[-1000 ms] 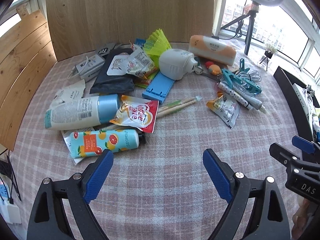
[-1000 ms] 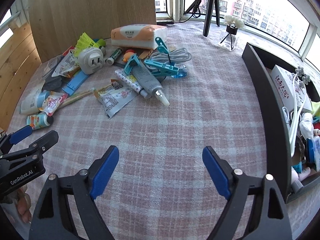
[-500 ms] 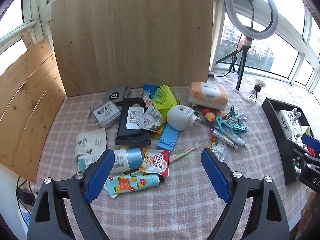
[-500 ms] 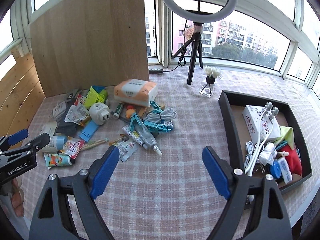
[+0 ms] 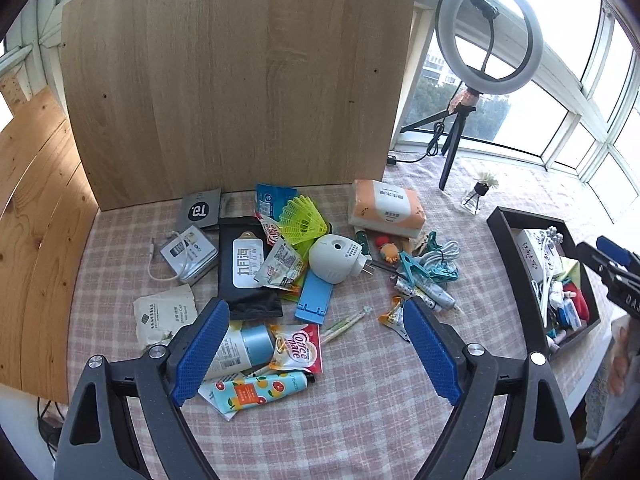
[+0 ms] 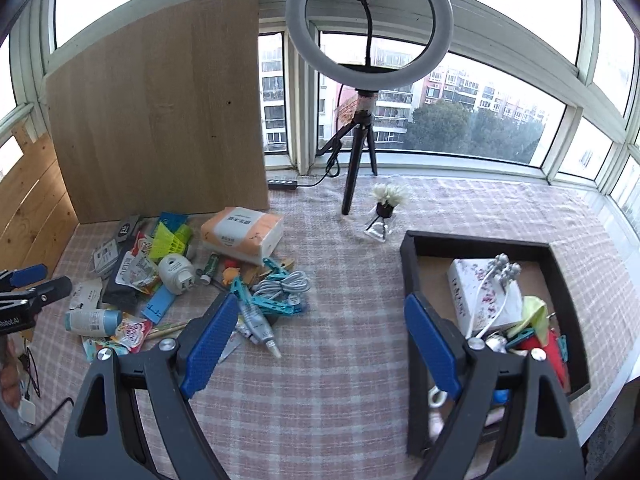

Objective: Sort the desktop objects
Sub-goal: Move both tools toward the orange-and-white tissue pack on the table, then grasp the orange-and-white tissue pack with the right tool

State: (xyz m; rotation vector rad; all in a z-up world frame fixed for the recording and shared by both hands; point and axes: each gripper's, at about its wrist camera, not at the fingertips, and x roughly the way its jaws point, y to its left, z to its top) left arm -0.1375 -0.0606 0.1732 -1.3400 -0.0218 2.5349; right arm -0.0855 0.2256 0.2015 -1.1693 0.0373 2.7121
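A pile of desktop objects lies on the pink checked cloth: a white plug-in device (image 5: 334,258), a black pouch (image 5: 248,266), a tissue pack (image 5: 386,208), a Coffee-mate sachet (image 5: 298,348), an orange-print tube (image 5: 260,390) and teal clips (image 5: 424,270). A black tray (image 6: 412,280) at the right holds several items, including a white box (image 6: 476,296). My left gripper (image 5: 316,354) is open and empty, high above the pile's near edge. My right gripper (image 6: 320,342) is open and empty, above the cloth between pile and tray.
A wooden board (image 5: 240,80) stands behind the pile. A ring light on a tripod (image 6: 368,40) and a small flower vase (image 6: 386,208) stand at the back by the windows. A power strip (image 6: 282,184) lies near the board.
Both grippers have risen and pulled back from the table, so the view now takes in the whole pile, the tray and the windows. Both stay open. No object has moved.
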